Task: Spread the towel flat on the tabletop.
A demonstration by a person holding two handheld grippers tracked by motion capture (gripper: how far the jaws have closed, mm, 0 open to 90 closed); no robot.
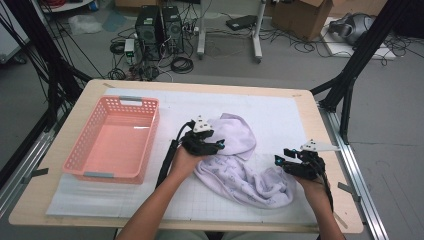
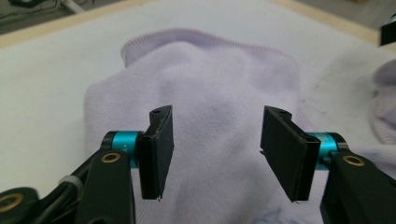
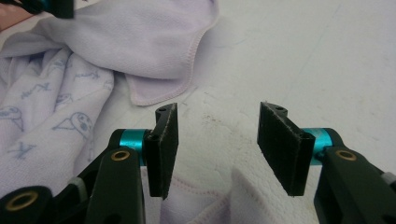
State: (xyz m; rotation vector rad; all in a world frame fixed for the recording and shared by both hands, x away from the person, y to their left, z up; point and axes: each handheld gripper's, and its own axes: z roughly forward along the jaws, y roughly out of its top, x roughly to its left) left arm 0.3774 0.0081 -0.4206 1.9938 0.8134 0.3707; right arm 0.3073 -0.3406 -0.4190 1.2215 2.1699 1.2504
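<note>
Folding a lilac towel, both tongs let go

Sorting out a crumpled lilac towel [image 1: 240, 160] is the step in hand, and it looks to sit between grips. The towel lies bunched on the white gridded mat [image 1: 280, 115] in the middle of the desk [image 1: 330, 150], one plain flap turned up toward the far side and a printed stretch (small cartoon figures) trailing toward the person's right. The left tongs [image 2: 215, 148] stand spread above the plain flap, pinching nothing. The right tongs [image 3: 217, 147] are spread too, hovering over bare mat with a hemmed edge of the towel just beneath them and nothing between the pads.

Next, by my reading, each pair must find a corner or hem and close on it, so the cloth can be pulled flat before any fold.

To the left, well apart from the towel, a pink slotted basket [image 1: 80, 150] sits empty.
</note>
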